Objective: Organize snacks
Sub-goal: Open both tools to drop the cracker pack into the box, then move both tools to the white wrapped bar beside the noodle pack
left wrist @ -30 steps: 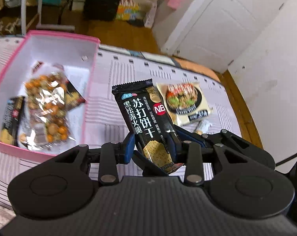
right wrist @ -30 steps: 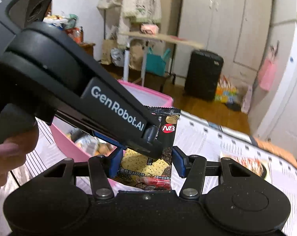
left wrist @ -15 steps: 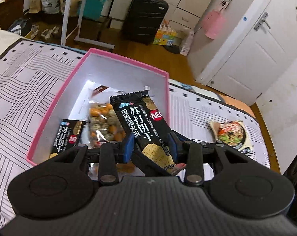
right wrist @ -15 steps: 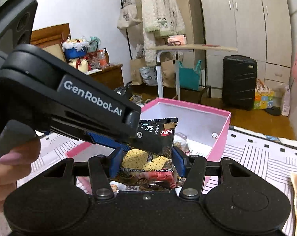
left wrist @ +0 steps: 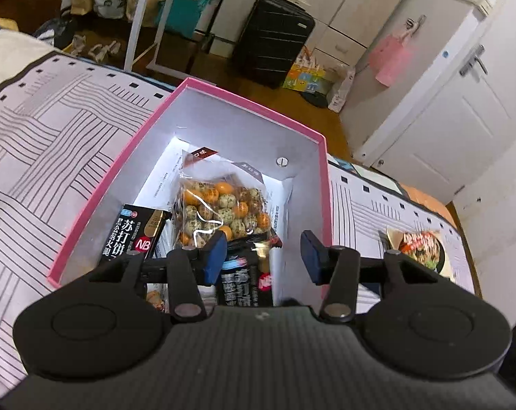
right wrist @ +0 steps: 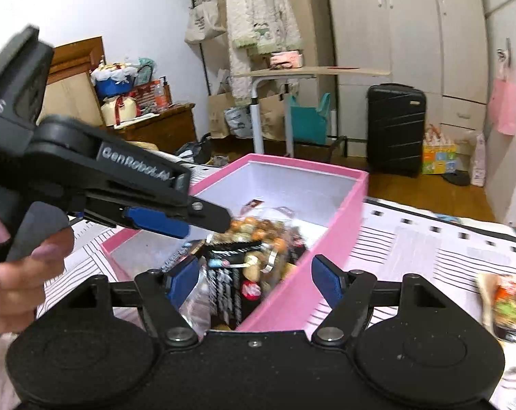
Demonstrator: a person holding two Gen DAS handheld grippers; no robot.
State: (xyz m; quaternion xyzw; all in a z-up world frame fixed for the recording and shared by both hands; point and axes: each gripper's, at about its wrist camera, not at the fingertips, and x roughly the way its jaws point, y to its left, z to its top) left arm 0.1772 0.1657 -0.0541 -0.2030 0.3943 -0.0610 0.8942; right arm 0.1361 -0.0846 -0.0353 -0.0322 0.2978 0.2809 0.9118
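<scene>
A pink box [left wrist: 128, 157] sits on the striped bedspread. Inside lie a clear bag of mixed nuts [left wrist: 220, 205], a black cracker pack [left wrist: 135, 235] at the left, and another black cracker pack [left wrist: 247, 273] below my left gripper [left wrist: 263, 256], which is open over the box's near right corner. My right gripper [right wrist: 254, 282] is open above the box's near wall [right wrist: 292, 294]; the blurred black pack [right wrist: 237, 290] lies in the box beneath it. The left gripper's fingers [right wrist: 176, 220] show there too. A noodle-picture pack [left wrist: 421, 249] lies on the bed right of the box.
The bedspread [left wrist: 46, 143] spreads left and right of the box. Beyond the bed edge are a wooden floor, a black suitcase [left wrist: 275, 41], a white door [left wrist: 462, 109] and a folding table [right wrist: 309, 75]. A hand [right wrist: 22, 273] holds the left gripper.
Both grippers opened. The black cracker pack they held has dropped into the pink box. The left gripper has moved further over the box.
</scene>
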